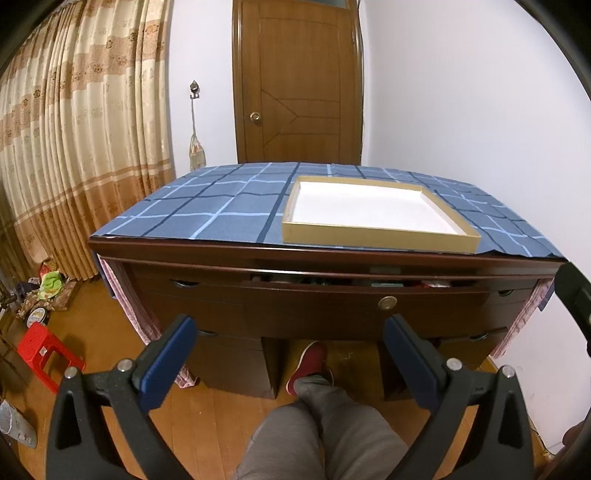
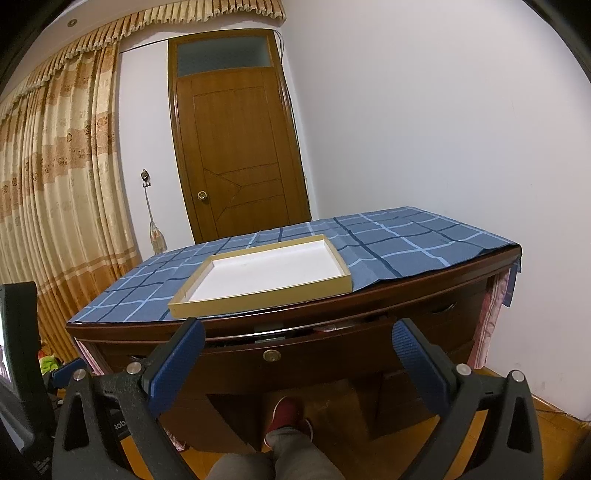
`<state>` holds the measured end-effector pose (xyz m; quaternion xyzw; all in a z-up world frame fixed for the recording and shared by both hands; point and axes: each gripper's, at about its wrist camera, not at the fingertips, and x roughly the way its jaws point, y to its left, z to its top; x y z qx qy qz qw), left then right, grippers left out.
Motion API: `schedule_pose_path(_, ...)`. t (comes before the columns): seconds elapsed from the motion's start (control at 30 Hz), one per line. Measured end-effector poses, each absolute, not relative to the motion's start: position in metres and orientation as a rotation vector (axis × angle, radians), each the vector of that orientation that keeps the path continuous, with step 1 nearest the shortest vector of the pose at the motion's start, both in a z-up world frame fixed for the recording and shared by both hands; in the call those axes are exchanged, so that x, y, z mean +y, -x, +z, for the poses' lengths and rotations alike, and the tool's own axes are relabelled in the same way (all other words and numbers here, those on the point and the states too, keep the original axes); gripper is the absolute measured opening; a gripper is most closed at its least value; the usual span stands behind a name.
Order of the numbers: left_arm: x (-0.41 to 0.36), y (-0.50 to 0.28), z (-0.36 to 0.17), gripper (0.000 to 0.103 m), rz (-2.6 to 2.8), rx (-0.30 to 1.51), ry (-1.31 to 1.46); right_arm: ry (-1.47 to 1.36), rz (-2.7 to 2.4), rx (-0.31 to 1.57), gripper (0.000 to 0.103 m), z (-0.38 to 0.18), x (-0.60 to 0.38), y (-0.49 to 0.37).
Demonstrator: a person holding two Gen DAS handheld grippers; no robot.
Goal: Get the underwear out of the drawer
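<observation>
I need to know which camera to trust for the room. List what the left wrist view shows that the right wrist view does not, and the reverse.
Only the left wrist view shows the red stool and the clutter on the floor by the curtain, plus more of the contents through the drawer gap.

Only the right wrist view shows the glass pane above the door and the curtain pelmet.

Both show the shallow box on the checked cloth, the slightly open drawer and open jaws.
</observation>
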<state>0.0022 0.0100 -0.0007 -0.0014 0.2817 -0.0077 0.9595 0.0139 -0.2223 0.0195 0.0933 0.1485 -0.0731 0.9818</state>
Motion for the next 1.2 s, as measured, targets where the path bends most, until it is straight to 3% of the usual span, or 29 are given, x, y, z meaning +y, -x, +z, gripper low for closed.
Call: schedule_pose_path(1.2, 0.01, -0.0031, -0.0052, 0.102, -0.016, 0.576, -0.003, -0.203, -0.148, 0.321, 0.102, 0.0157, -0.2276, -0.0174)
